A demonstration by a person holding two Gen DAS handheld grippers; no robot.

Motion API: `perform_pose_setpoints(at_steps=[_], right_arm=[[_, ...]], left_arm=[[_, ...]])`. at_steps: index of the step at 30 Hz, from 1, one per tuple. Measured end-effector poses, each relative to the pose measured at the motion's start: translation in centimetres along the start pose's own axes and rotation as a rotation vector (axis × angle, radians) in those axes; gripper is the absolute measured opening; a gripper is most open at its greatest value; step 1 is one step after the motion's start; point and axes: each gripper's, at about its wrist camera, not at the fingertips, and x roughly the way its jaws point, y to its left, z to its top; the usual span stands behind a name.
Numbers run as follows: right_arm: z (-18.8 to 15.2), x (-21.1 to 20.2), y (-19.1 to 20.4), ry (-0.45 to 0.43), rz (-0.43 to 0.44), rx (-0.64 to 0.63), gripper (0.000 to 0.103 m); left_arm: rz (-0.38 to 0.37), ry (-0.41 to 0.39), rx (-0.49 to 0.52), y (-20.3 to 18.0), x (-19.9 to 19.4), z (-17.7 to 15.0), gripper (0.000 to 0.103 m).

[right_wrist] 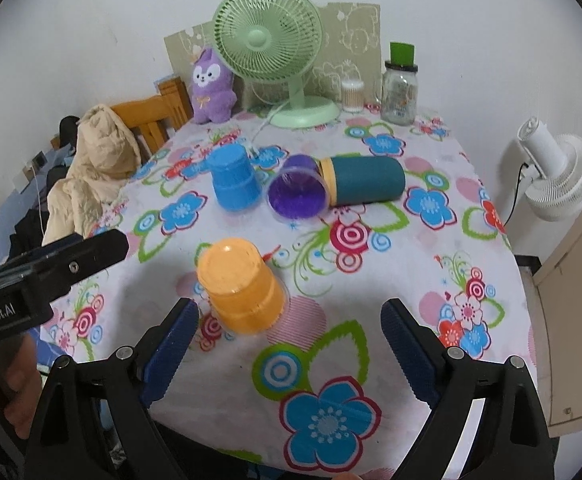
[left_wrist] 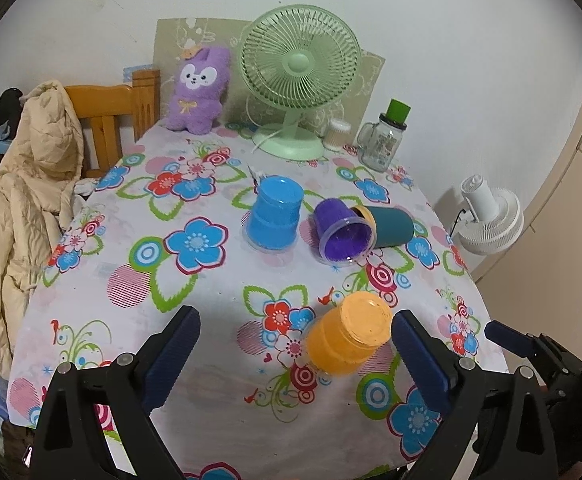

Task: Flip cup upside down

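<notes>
Orange cup [right_wrist: 241, 286] inverted nr table edge [right_wrist: 227, 432] | both grippers' fingers [right_wrist: 173, 354] apart

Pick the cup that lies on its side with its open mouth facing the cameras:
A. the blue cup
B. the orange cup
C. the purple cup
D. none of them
C: the purple cup lies tipped over, showing its inside, while the orange cup and blue cup stand bottom-up.

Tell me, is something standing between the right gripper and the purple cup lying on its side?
Partly. The orange cup stands upside down just left of the path from the open right gripper to the purple cup.
</notes>
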Motion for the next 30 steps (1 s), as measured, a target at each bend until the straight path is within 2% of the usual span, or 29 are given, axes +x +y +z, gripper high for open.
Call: perform_pose_setpoints(at_steps=[11,13,16,30], right_arm=[[1.3,-2.3,1.3,-0.126,-0.029,-0.004,0.095],[1.5,-2.7,1.5,-0.148,-0.037,-0.004,0.100],[1.6,-3.3,1.7,-0.182,-0.045,-0.007,0.102],[1.6,-3.2,2.1,-0.183,-0.042,-0.014,0.102]], left_arm=[[0.029,-0.067,-0.012,1.1,-1.5,0.0,0.098],[0.028,-0.076,-0.013,1.1,-1.7,-0.1,0.098],[0.031,-0.097,-0.006,1.1,-2.1,-0.2,0.099],[0.043,-0.092,-0.006,1.6,-1.9,-0.6,0.101]])
